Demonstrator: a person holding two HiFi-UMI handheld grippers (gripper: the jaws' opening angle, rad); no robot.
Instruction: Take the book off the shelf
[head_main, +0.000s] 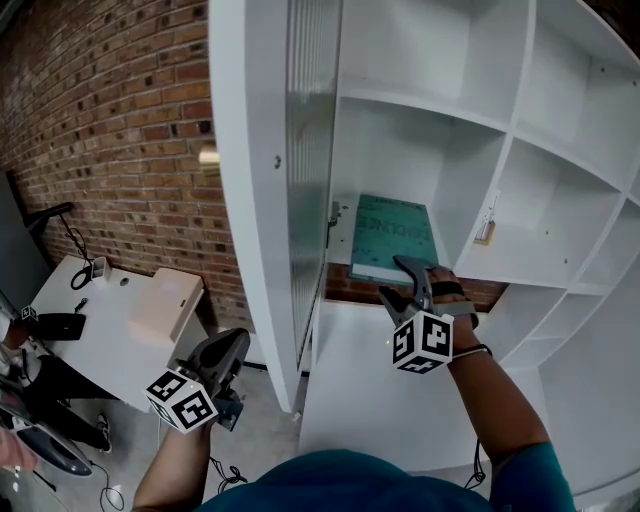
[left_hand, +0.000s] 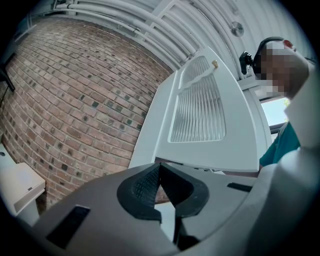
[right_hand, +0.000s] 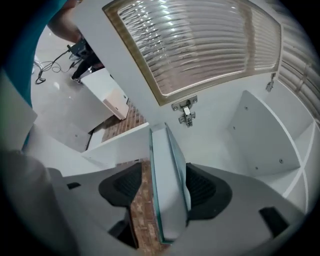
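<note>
A teal book (head_main: 390, 235) lies flat on a white shelf board (head_main: 462, 270) inside the cabinet, its near edge at the shelf's front. My right gripper (head_main: 398, 280) reaches over that edge, one jaw above the book and one below. In the right gripper view the book (right_hand: 169, 165) stands edge-on between the jaws. The right pad (right_hand: 204, 187) sits against its cover, while a gap with brick showing through separates it from the left pad (right_hand: 124, 185). My left gripper (head_main: 238, 342) hangs low beside the cabinet door, its pads (left_hand: 145, 185) together on nothing.
The ribbed-glass cabinet door (head_main: 310, 150) stands open just left of the book's compartment, with its hinge (right_hand: 186, 112) at the back. A brick wall (head_main: 120, 120) is at left, and below it a white desk (head_main: 100, 335) holds a tan box (head_main: 167, 300). More white compartments (head_main: 560, 190) lie to the right.
</note>
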